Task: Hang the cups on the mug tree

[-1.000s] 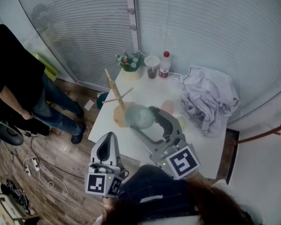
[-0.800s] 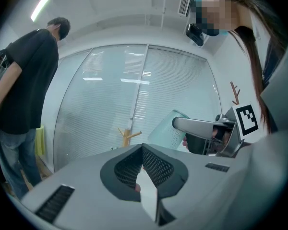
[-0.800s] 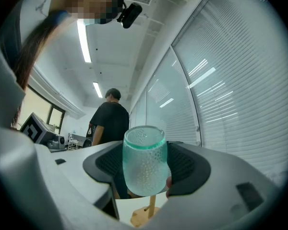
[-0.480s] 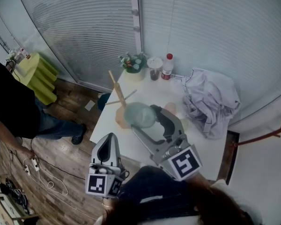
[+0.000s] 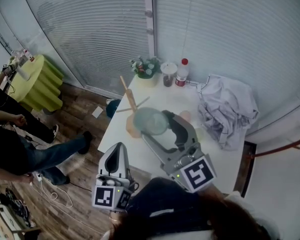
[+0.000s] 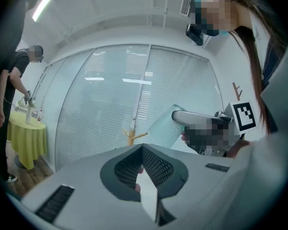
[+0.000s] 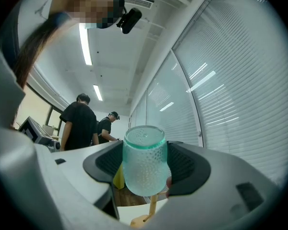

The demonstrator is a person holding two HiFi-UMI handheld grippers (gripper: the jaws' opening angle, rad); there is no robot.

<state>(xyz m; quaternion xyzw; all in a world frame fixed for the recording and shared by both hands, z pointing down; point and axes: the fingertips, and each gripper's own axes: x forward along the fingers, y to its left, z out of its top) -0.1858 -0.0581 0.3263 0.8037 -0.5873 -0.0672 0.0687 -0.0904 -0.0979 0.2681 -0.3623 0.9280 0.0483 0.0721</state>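
Note:
My right gripper (image 5: pixel 157 122) is shut on a frosted teal cup (image 5: pixel 150 121) and holds it in the air just right of the wooden mug tree (image 5: pixel 131 103). The tree stands on the white table (image 5: pixel 140 156) near its left edge, with bare pegs. In the right gripper view the cup (image 7: pixel 144 166) sits upside down between the dark pads (image 7: pixel 185 164), and the mug tree (image 7: pixel 151 206) shows below it. My left gripper (image 5: pixel 116 153) is shut on nothing, low at the table's near left edge. Its view shows the left gripper (image 6: pixel 143 153), the cup (image 6: pixel 164 127) and the mug tree (image 6: pixel 133 136) ahead.
Two pale cups (image 5: pixel 185 116) (image 5: pixel 197 132) stand on the table right of my right gripper. A heap of white cloth (image 5: pixel 227 109) fills the right side. A plant (image 5: pixel 146 66), a jar (image 5: pixel 166 73) and a bottle (image 5: pixel 181 72) stand at the back. A person (image 5: pixel 12 141) moves by a yellow-green table (image 5: pixel 39 81).
The teal cup in my right gripper has edged slightly closer to the mug tree. The person at the left has moved down and away, uncovering the yellow-green table. My left gripper has stayed put.

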